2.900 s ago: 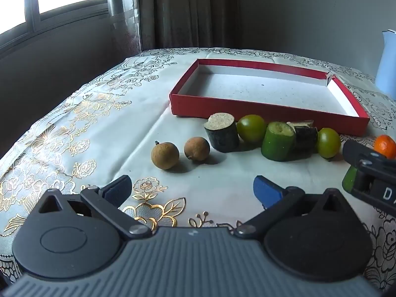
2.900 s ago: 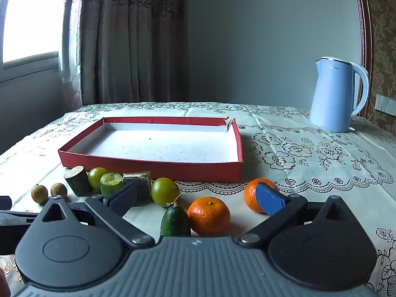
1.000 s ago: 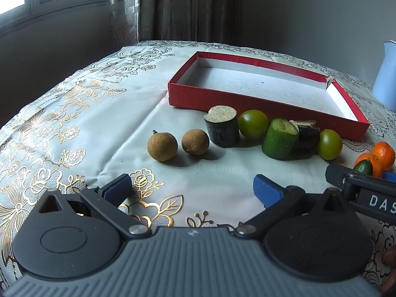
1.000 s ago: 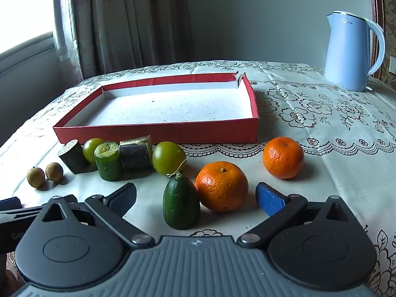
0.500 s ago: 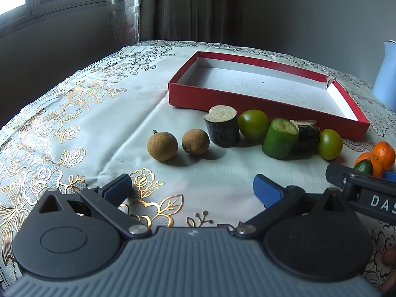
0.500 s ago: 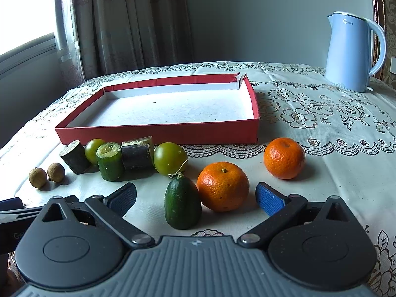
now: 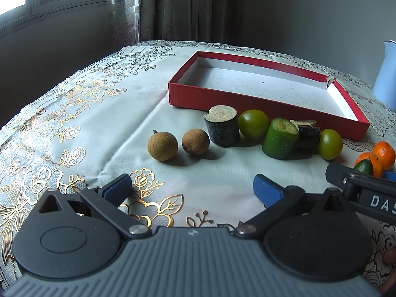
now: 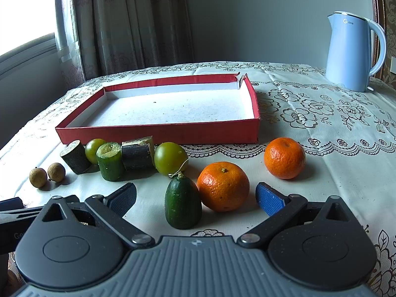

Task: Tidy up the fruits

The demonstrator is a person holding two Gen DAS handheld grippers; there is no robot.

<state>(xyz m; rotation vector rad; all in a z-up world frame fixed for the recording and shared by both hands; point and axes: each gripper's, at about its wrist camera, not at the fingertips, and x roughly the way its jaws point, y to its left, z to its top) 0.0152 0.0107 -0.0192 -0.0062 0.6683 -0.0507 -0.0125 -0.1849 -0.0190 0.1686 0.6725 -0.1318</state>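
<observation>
A shallow red box [image 7: 183,94] [image 8: 158,133] with a white floor lies on the tablecloth, nothing in it. In front of it sit two brown longans [image 7: 162,146] [image 8: 38,177], dark sugarcane chunks [image 7: 222,127] [image 8: 136,154], a cut cucumber piece [image 7: 279,139] [image 8: 110,160], two green round fruits [image 7: 253,124] [image 8: 170,158], a small whole cucumber [image 8: 182,203] and two tangerines [image 8: 222,189] [image 8: 284,158]. My left gripper [image 7: 191,189] is open, short of the longans. My right gripper [image 8: 195,198] is open, its fingers flanking the small cucumber and the near tangerine without touching them.
A pale blue electric kettle [image 8: 351,52] stands at the back right. Curtains and a window lie behind the table's far left. The right gripper's body [image 7: 361,193] shows at the right edge of the left wrist view.
The right gripper has edged slightly closer to the small cucumber and near tangerine. The left gripper has barely moved. Both stay open.
</observation>
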